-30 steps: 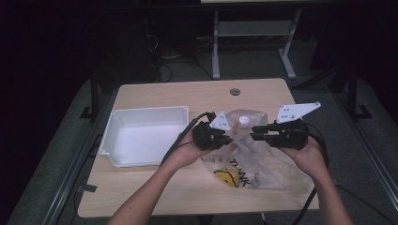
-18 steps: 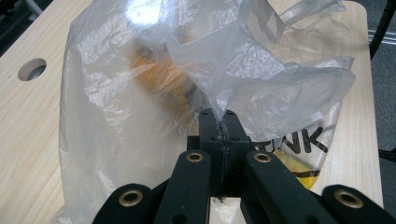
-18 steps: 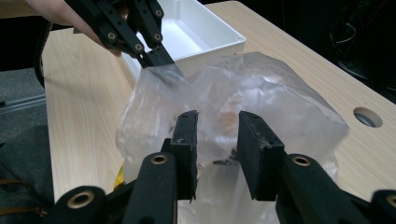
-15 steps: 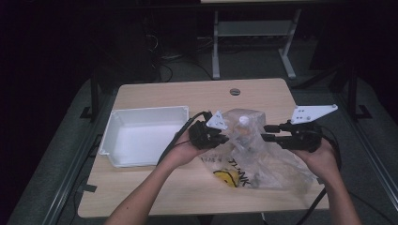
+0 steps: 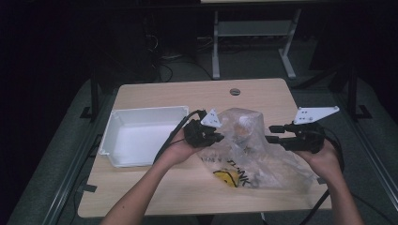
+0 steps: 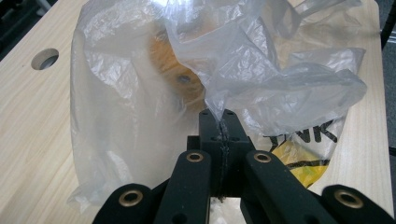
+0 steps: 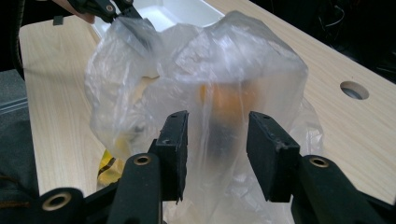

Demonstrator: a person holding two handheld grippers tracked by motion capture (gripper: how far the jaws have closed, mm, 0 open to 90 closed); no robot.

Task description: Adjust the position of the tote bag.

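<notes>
The tabletop (image 5: 141, 192) carries one clear plastic bag (image 5: 263, 161) with one orange object (image 6: 170, 70) inside it, and one white tray (image 5: 141, 138). One round hole (image 5: 235, 91) is cut in the tabletop. Two claws are present: the left claw (image 5: 217, 138) and the right claw (image 5: 271, 133), each borne by one hand.

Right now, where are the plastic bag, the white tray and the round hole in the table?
plastic bag (image 5: 253, 154), high view, crumpled middle.
white tray (image 5: 141, 112), high view, far rim.
round hole (image 5: 235, 91), high view, its centre.
</notes>
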